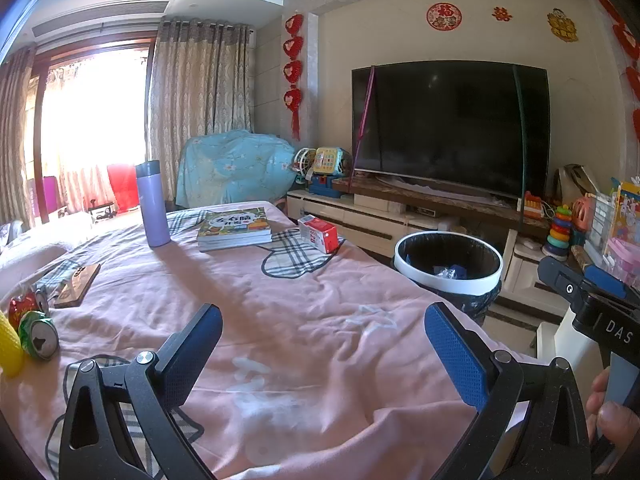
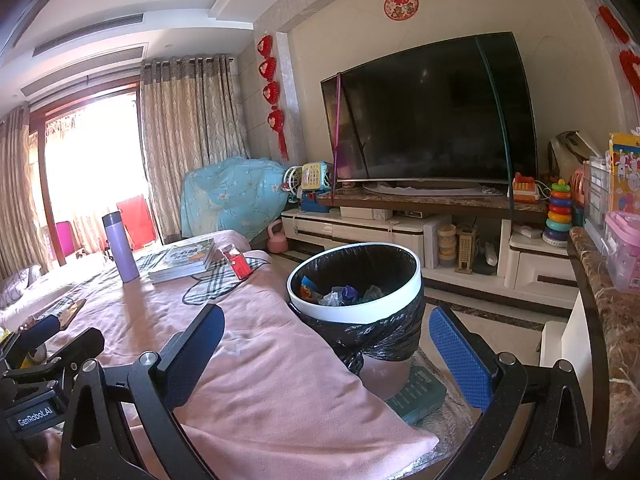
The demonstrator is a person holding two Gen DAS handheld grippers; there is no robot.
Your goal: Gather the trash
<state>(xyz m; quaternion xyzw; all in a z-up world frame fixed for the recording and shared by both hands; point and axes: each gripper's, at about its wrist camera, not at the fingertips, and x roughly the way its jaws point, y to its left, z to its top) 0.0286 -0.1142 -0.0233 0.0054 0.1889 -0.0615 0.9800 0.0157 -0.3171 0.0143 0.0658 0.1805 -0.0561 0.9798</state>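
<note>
My left gripper (image 1: 324, 344) is open and empty above the pink cloth (image 1: 280, 320). A crushed green can (image 1: 39, 334) and a red can (image 1: 22, 306) lie at the cloth's left edge beside a yellow object (image 1: 9, 346). A red-and-white carton (image 1: 319, 233) lies at the far side; it also shows in the right wrist view (image 2: 237, 263). A white-rimmed bin with a black bag (image 1: 448, 266) stands off the right edge. My right gripper (image 2: 326, 344) is open and empty in front of the bin (image 2: 356, 280), which holds wrappers.
A purple flask (image 1: 151, 204), a stack of books (image 1: 234, 229) and a dark phone-like slab (image 1: 78, 284) lie on the cloth. A TV (image 1: 450, 128) on a low cabinet stands behind the bin. A marble counter (image 2: 612, 320) with toys is at the right.
</note>
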